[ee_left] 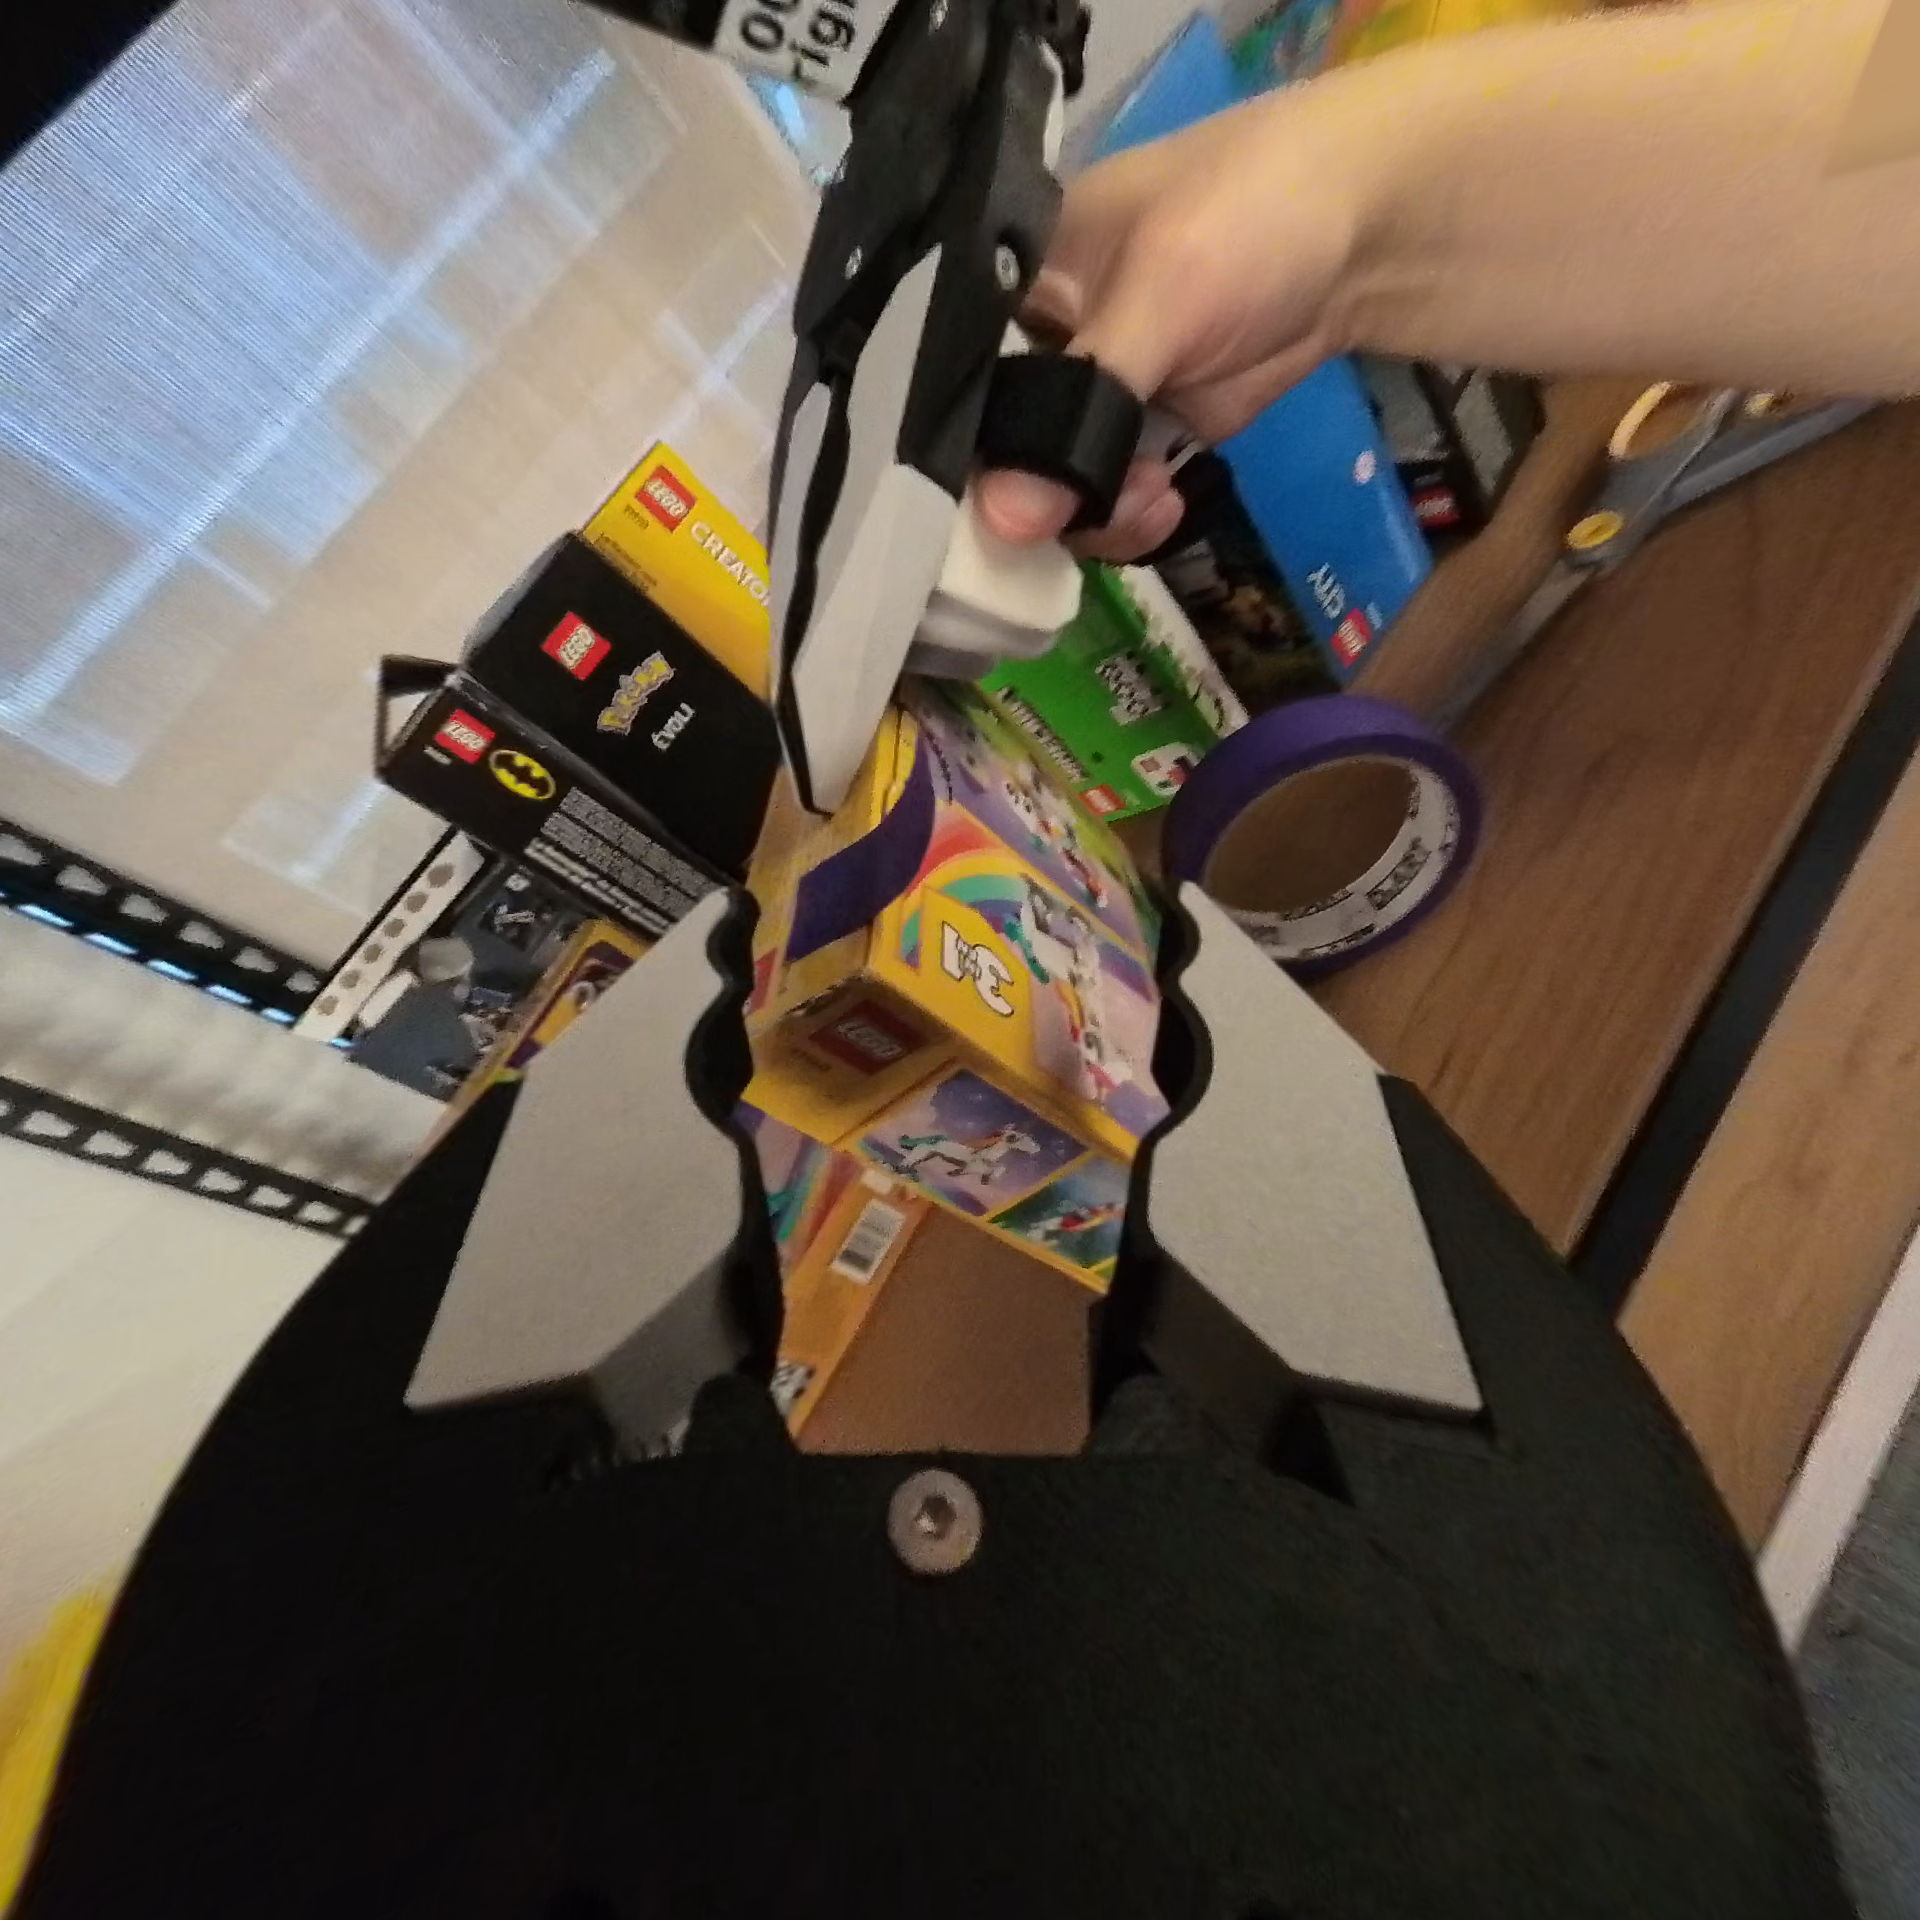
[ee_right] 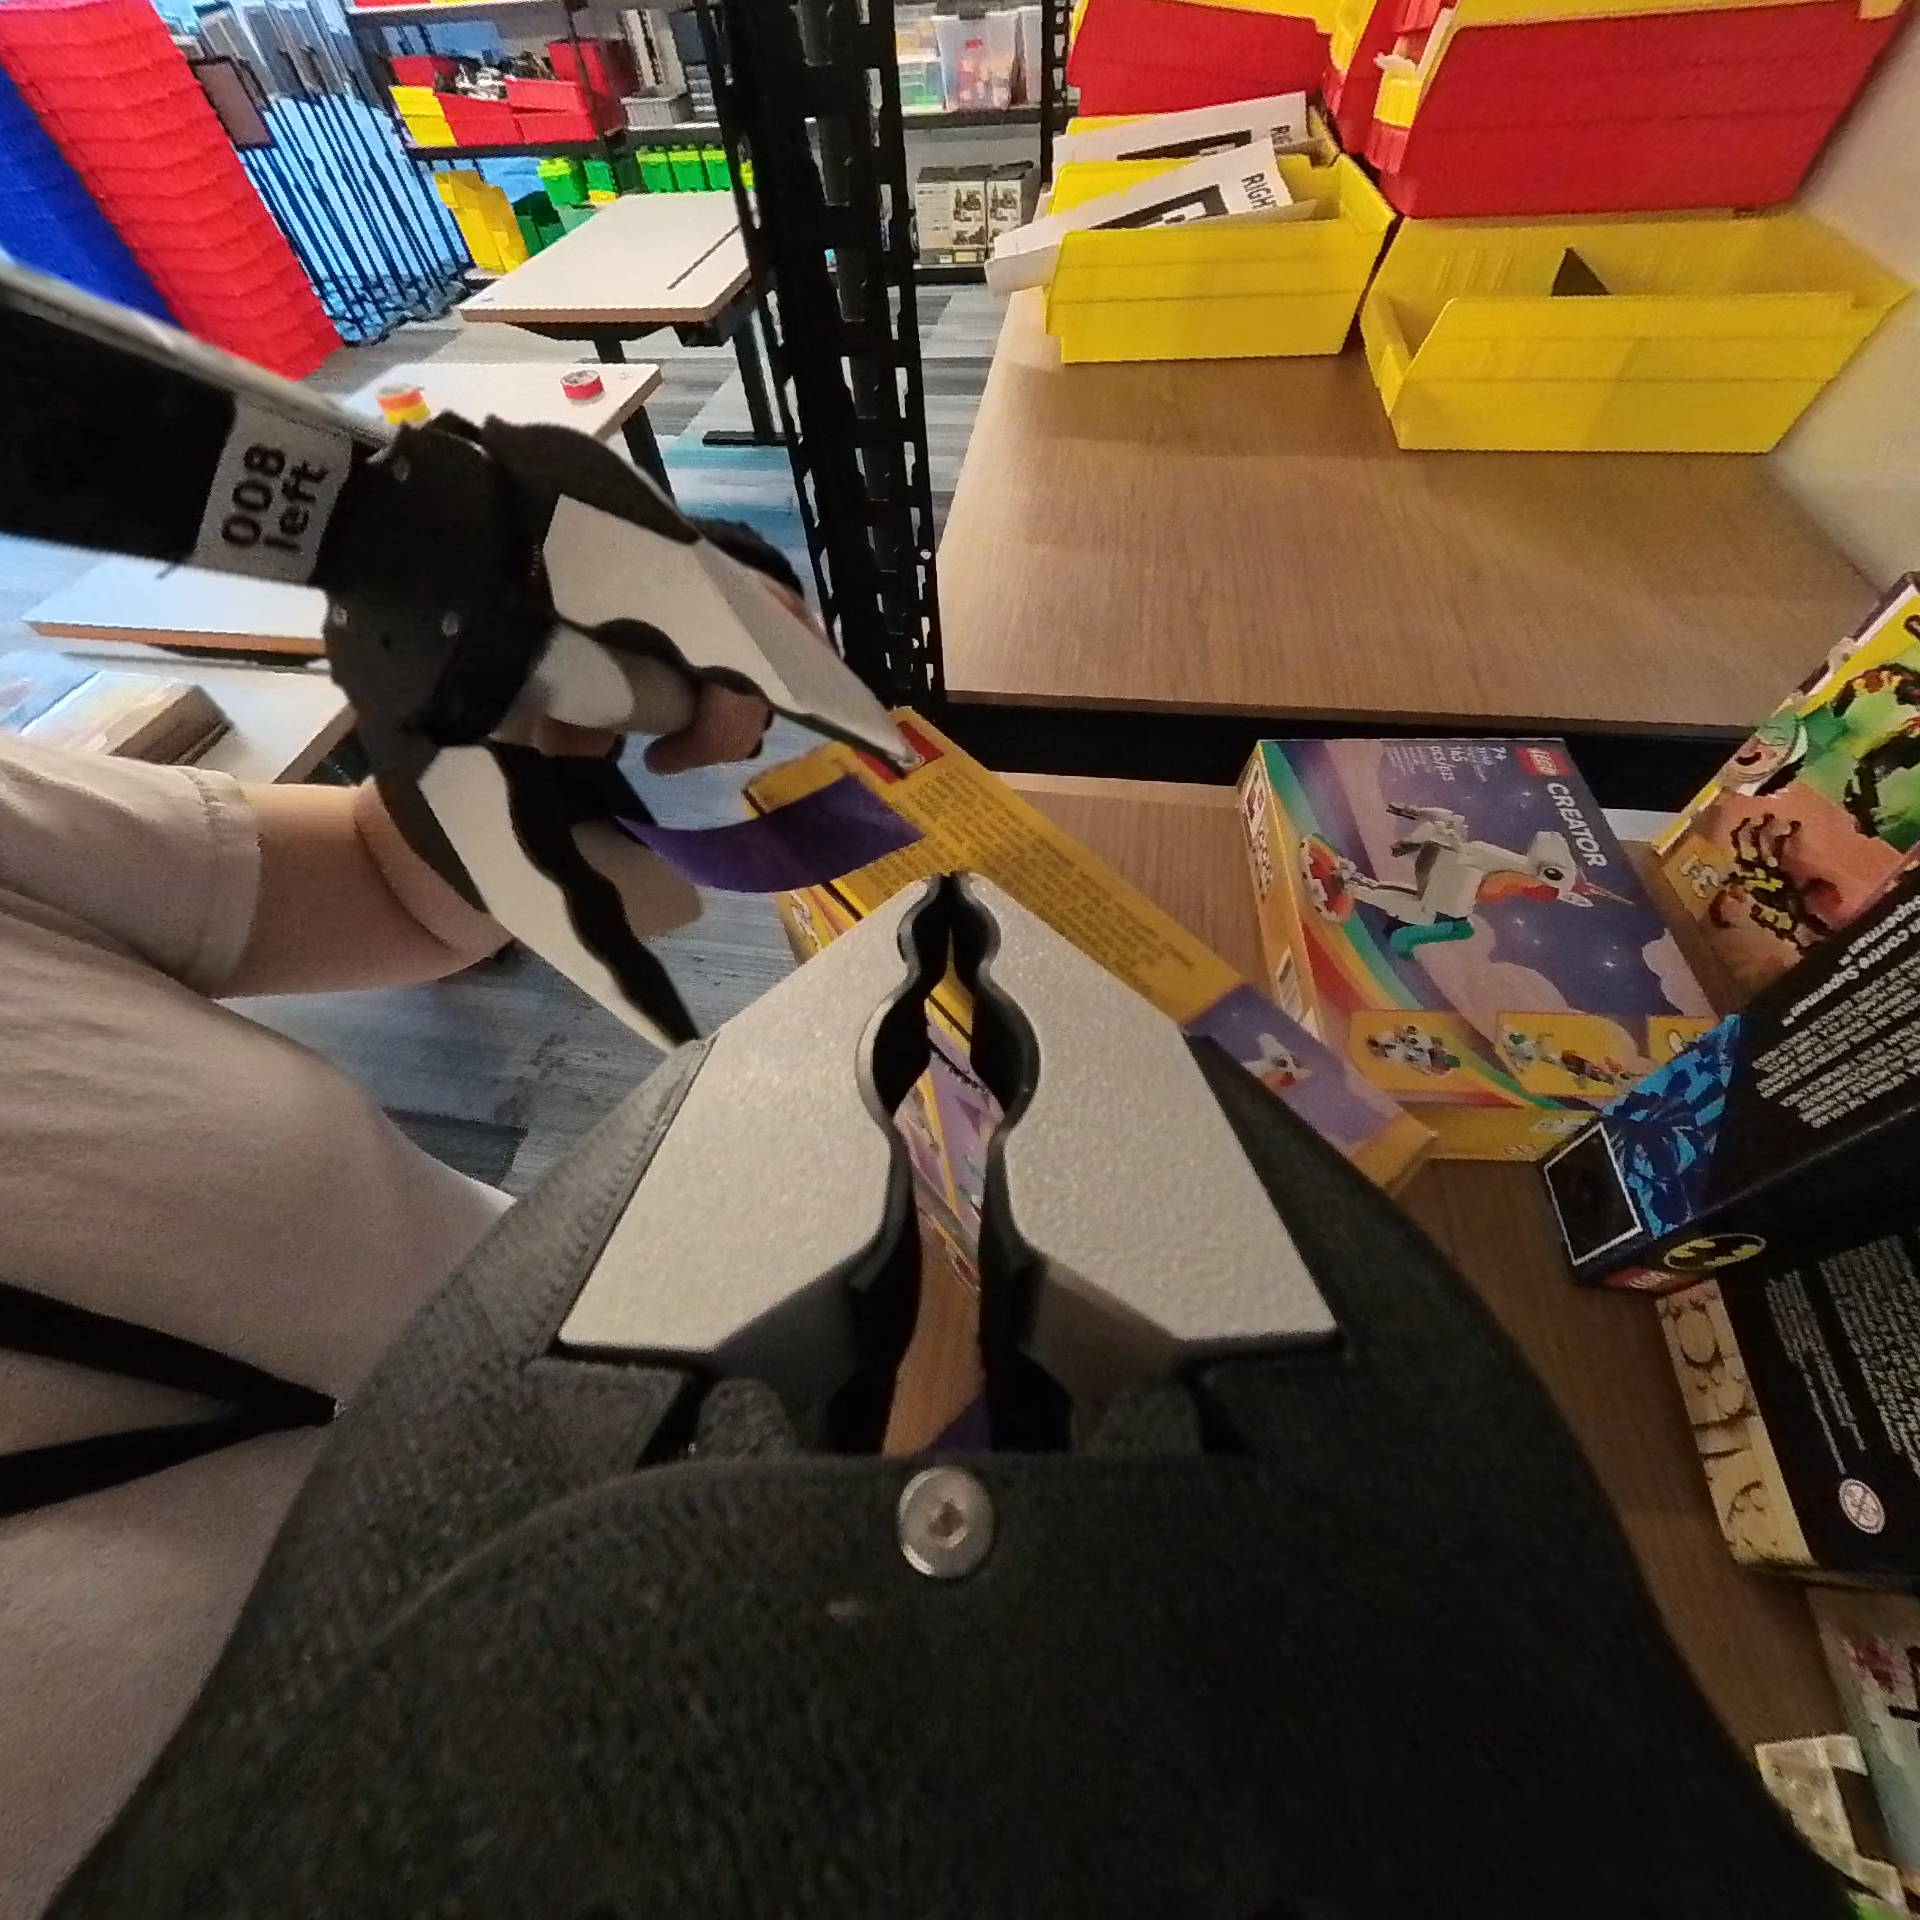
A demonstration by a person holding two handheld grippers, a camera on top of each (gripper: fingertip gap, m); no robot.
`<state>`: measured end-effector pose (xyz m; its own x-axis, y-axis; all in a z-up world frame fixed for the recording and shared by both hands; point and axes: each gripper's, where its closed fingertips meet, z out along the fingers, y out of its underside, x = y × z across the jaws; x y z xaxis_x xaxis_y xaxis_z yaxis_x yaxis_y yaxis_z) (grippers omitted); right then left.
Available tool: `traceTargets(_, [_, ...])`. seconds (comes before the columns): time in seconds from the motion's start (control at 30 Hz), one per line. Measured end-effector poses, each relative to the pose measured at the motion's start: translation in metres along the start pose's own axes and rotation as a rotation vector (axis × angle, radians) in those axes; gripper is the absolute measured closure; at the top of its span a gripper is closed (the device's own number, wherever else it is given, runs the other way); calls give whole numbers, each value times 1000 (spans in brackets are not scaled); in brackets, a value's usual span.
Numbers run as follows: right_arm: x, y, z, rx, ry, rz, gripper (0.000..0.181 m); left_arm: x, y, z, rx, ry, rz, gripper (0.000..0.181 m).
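A yellow toy box (ee_left: pixel 935 977) with a unicorn picture lies on the wooden table, and a strip of purple tape (ee_left: pixel 852 883) is stuck across its top. My left gripper (ee_left: pixel 951 904) is open, with its fingers on either side of the box end. In the right wrist view one left fingertip (ee_right: pixel 899 753) touches the box (ee_right: pixel 1060 894) and the tape strip (ee_right: pixel 779 842) hangs off that end. My right gripper (ee_right: pixel 951 883) is shut, its tips against the box's top edge. It comes down from above in the left wrist view (ee_left: pixel 816 790), next to the tape.
A purple tape roll (ee_left: pixel 1330 717) and scissors (ee_left: pixel 1621 520) lie on the table. Black (ee_left: pixel 623 675), green (ee_left: pixel 1101 707) and blue (ee_left: pixel 1320 520) toy boxes stand behind. A second unicorn box (ee_right: pixel 1455 914), a black shelf upright (ee_right: pixel 842 364) and yellow bins (ee_right: pixel 1216 260) are nearby. Only a small space, under 4 cm, lies between the two pairs of fingers.
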<state>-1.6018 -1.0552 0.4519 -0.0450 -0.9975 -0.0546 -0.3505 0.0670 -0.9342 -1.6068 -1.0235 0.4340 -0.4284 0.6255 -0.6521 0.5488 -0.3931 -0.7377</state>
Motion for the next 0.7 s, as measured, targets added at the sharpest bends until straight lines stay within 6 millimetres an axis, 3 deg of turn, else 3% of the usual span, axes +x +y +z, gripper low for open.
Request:
traceTargets(0.23, [0, 0, 0, -5, 2, -13, 181, -5, -43, -34, 210, 248, -321, 115])
traceTargets(0.37, [-1, 0, 0, 0, 5, -22, 181, -41, -65, -41, 346, 272, -625, 146])
traceTargets(0.43, [-1, 0, 0, 3, 4, -26, 181, -59, -57, -28, 297, 197, -733, 153])
traceTargets(0.5, [0, 0, 0, 2, 5, -29, 181, -66, -40, -12, 184, 93, -702, 147])
traceTargets(0.6, [0, 0, 0, 3, 5, -32, 181, -60, -27, 0, 80, 43, -640, 142])
traceTargets(0.7, [0, 0, 0, 3, 3, -34, 181, -57, -19, 2, 69, 73, -691, 142])
